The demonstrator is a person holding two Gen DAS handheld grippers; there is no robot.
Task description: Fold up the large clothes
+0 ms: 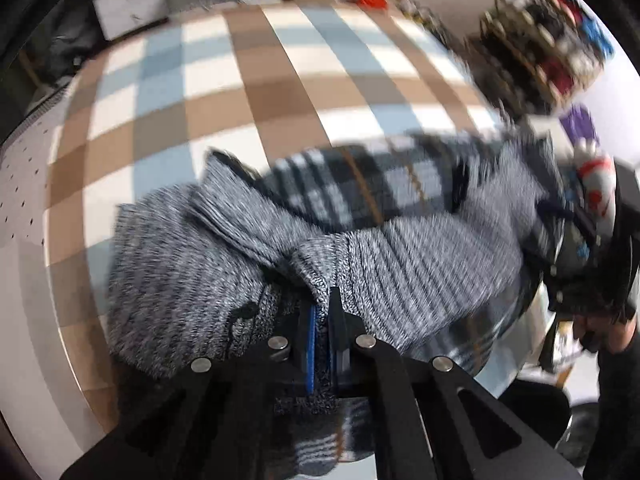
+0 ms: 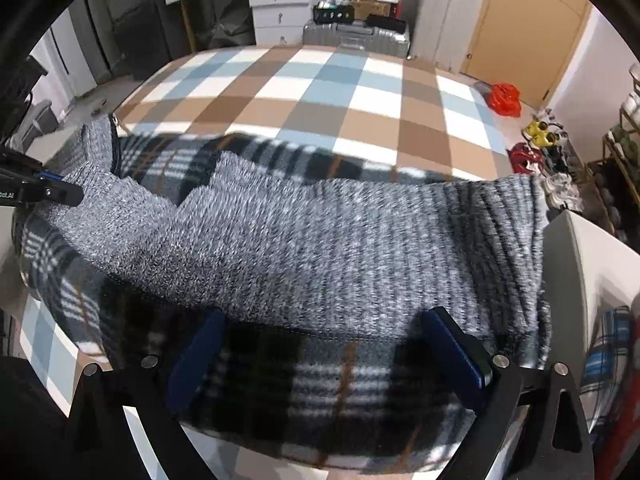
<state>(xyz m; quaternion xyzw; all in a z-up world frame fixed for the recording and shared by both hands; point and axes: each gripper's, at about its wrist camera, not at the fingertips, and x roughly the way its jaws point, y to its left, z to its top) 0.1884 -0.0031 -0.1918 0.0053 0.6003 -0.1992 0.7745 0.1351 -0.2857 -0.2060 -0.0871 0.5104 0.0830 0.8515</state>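
A large garment [image 2: 320, 236] of grey marled knit with a black, white and tan plaid fleece lining lies bunched on the checked table [image 2: 320, 88]. My left gripper [image 1: 322, 344] is shut on a fold of the grey knit [image 1: 360, 264], which stretches off to the right. My right gripper [image 2: 320, 352] is open, its blue pads either side of the plaid edge [image 2: 340, 384] at the near table edge. The left gripper also shows in the right wrist view [image 2: 60, 194], at the garment's left end. The right gripper and hand show blurred at the right of the left wrist view [image 1: 592, 288].
The table [image 1: 280, 80] carries a brown, blue and white checked cloth. Drawers [image 2: 280, 4], a suitcase [image 2: 356, 36] and a white cabinet [image 2: 452, 12] stand behind it. A red bag [image 2: 505, 98], shoes [image 2: 540, 148] and a shelf rack [image 1: 540, 48] are at the right.
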